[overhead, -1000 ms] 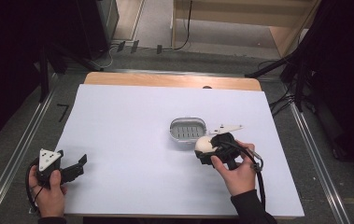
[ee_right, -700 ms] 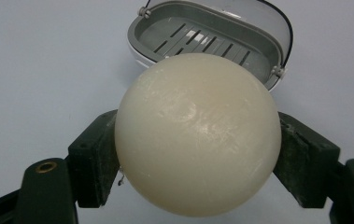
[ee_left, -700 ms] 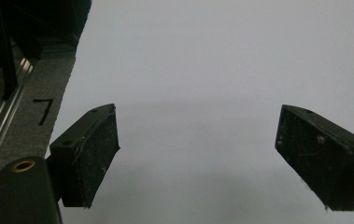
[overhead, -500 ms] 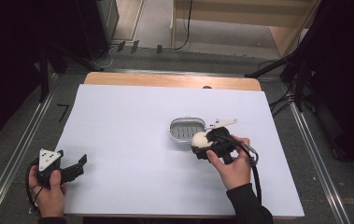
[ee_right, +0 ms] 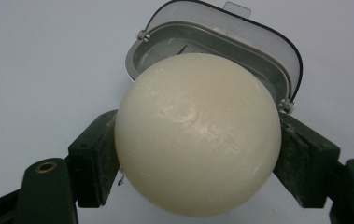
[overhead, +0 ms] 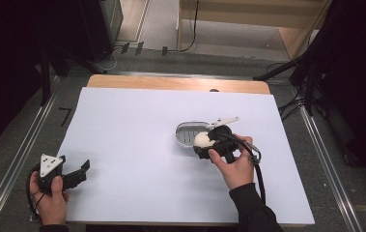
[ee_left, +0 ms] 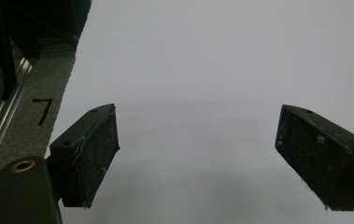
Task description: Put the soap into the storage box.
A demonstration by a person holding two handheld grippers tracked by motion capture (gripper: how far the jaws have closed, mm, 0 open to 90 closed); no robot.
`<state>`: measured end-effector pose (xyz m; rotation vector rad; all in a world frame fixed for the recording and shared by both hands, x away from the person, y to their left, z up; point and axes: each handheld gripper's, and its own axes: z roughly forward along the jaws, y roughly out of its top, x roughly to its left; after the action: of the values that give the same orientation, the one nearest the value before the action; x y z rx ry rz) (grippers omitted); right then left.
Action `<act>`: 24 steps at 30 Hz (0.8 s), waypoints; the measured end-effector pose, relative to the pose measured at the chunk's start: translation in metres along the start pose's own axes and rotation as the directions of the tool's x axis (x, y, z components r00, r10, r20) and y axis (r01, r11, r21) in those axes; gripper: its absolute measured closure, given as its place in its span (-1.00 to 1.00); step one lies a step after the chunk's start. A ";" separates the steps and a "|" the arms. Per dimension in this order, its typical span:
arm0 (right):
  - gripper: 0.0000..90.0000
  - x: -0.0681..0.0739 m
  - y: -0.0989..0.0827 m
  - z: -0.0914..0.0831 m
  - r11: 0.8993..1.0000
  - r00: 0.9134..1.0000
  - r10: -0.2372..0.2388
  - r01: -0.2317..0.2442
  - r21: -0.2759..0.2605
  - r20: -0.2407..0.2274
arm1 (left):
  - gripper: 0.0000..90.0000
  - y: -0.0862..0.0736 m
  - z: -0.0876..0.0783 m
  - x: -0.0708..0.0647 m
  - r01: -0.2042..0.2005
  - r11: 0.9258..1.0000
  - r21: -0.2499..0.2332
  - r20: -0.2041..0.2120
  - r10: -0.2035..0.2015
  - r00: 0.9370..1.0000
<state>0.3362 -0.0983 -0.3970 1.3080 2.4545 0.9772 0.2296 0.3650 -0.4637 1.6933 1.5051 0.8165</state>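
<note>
- Right of the worktop's (overhead: 137, 125) middle, the right claw (overhead: 204, 145) pinches a cream-white ball (overhead: 202, 140), one black jaw pressed against each side of it.
- In the right gripper view the ball (ee_right: 197, 133) sits squarely between the two jaws, smooth and glossy, and hides much of what lies behind it.
- Just beyond the ball lies a small grey container (overhead: 189, 131) with rounded corners, resting on the white sheet that covers the worktop; in the high view the ball sits at the container's near right edge.
- The right gripper view shows that container (ee_right: 165, 44) standing open, its clear lid (ee_right: 258, 42) hinged back behind the grey tray.
- Whether the ball touches the container I cannot tell.
- The right hand (overhead: 236, 164) wraps the gripper body, with a black cable looping off beside the wrist.
- At the near left corner of the worktop, the left claw (overhead: 81, 171) rests low in the left hand (overhead: 50, 200), well apart from the ball.
- Its jaws are spread wide with bare white sheet between them, as the left gripper view shows (ee_left: 198, 158).
</note>
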 end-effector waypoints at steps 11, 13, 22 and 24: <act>-0.45 0.000 0.013 0.011 1.000 1.000 0.004 -0.004 0.007 -0.010 | -0.68 0.000 0.000 0.000 0.000 1.000 0.000 0.002 0.000 1.000; -0.45 0.000 0.015 0.012 1.000 1.000 0.006 -0.006 0.009 -0.011 | -0.68 0.000 0.000 0.000 0.000 1.000 0.000 0.003 0.000 1.000; -0.45 -0.005 0.020 0.021 1.000 1.000 0.013 -0.013 0.022 -0.002 | -0.68 0.000 0.000 0.000 0.004 1.000 0.003 0.004 -0.004 1.000; -0.45 -0.006 0.022 0.022 0.999 1.000 0.025 -0.025 0.028 -0.001 | -0.68 0.000 0.000 0.000 0.006 1.000 0.001 0.004 -0.006 1.000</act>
<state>0.3642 -0.0840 -0.4010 1.3505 2.4666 0.9533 0.2297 0.3653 -0.4636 1.6895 1.5079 0.8089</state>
